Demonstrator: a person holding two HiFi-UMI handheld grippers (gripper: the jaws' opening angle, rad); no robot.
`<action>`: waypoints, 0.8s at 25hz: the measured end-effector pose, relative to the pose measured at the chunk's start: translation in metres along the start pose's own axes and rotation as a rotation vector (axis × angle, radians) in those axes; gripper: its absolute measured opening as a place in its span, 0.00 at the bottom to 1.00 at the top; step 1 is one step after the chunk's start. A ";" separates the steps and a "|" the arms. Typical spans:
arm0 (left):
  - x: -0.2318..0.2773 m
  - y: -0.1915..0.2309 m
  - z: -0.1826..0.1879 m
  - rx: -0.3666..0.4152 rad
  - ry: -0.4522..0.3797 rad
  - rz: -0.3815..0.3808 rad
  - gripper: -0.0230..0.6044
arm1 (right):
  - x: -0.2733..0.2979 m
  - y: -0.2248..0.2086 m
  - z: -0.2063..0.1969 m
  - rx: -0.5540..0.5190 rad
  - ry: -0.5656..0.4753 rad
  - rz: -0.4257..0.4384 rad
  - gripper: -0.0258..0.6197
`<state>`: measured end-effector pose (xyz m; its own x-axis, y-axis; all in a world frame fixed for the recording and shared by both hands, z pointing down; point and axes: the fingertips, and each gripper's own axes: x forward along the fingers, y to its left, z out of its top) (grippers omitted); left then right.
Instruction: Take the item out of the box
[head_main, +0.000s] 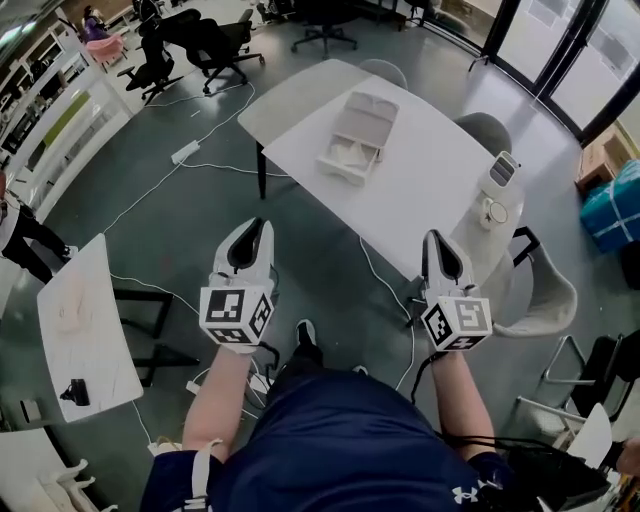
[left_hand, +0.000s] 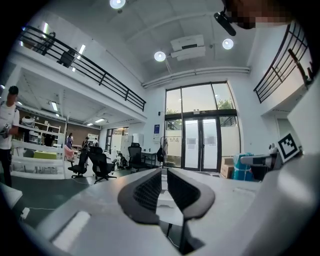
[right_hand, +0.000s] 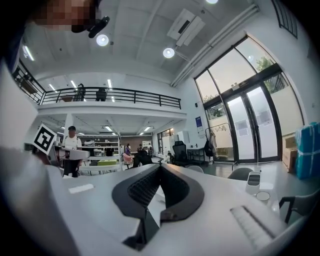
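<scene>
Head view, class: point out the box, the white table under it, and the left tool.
box (head_main: 366, 113), head view, its far half.
white table (head_main: 430, 195), head view, bare top near the box.
left tool (head_main: 256, 228), head view, between its fingertips.

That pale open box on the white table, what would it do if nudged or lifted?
Likely light: the box looks thin-walled. Its opened lid may flap when lifted. Low and flat on the smooth table, it should slide, not tip.

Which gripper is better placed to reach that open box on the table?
Probably the left gripper: its view looks straight at the box through slightly parted jaws; the right gripper has its jaws together.
</scene>
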<state>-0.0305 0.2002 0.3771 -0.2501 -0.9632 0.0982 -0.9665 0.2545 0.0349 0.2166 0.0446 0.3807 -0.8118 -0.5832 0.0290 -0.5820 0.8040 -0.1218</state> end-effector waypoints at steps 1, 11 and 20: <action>0.007 0.008 0.000 0.003 0.005 -0.009 0.10 | 0.009 0.003 0.000 -0.002 0.005 -0.008 0.04; 0.078 0.064 0.021 0.027 -0.034 -0.156 0.10 | 0.105 0.045 0.015 -0.076 0.028 -0.040 0.04; 0.122 0.058 -0.018 -0.084 0.047 -0.249 0.10 | 0.154 0.071 -0.013 -0.102 0.126 0.006 0.04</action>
<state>-0.1164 0.0993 0.4086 -0.0002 -0.9925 0.1225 -0.9891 0.0183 0.1460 0.0499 0.0137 0.3897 -0.8110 -0.5645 0.1536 -0.5738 0.8188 -0.0207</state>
